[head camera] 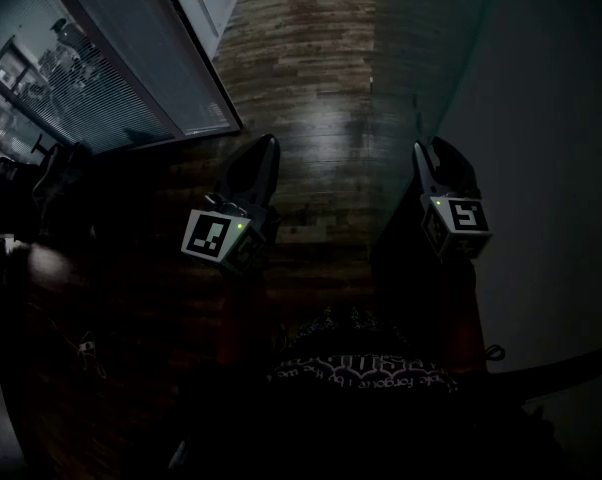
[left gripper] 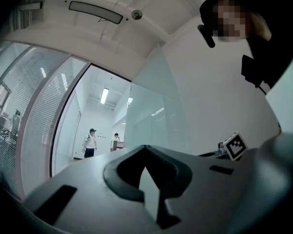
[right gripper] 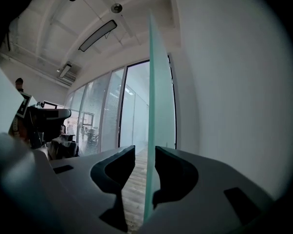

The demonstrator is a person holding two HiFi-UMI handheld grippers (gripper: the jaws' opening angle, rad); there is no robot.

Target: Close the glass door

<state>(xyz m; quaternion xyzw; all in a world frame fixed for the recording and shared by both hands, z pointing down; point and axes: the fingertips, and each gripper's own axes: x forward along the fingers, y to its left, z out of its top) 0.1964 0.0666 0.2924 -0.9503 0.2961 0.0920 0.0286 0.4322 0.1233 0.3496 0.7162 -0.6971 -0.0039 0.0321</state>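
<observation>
The glass door (head camera: 421, 48) is a pale green pane standing open close to the white wall on the right. In the right gripper view the door's (right gripper: 154, 82) thin edge runs straight up between the two jaws. My right gripper (head camera: 428, 153) (right gripper: 144, 152) is open around that edge; the pane lies against the right jaw, with a gap to the left jaw. My left gripper (head camera: 269, 148) (left gripper: 145, 147) is shut on nothing and hangs in the doorway, apart from the door (left gripper: 151, 106).
Wood floor (head camera: 311, 88) runs ahead through the doorway. A glass wall with blinds (head camera: 131, 58) stands to the left, with a dark office chair (head camera: 21, 198) (right gripper: 49, 121) near it. Two people (left gripper: 90, 143) stand far down the corridor. The white wall (head camera: 551, 118) is at right.
</observation>
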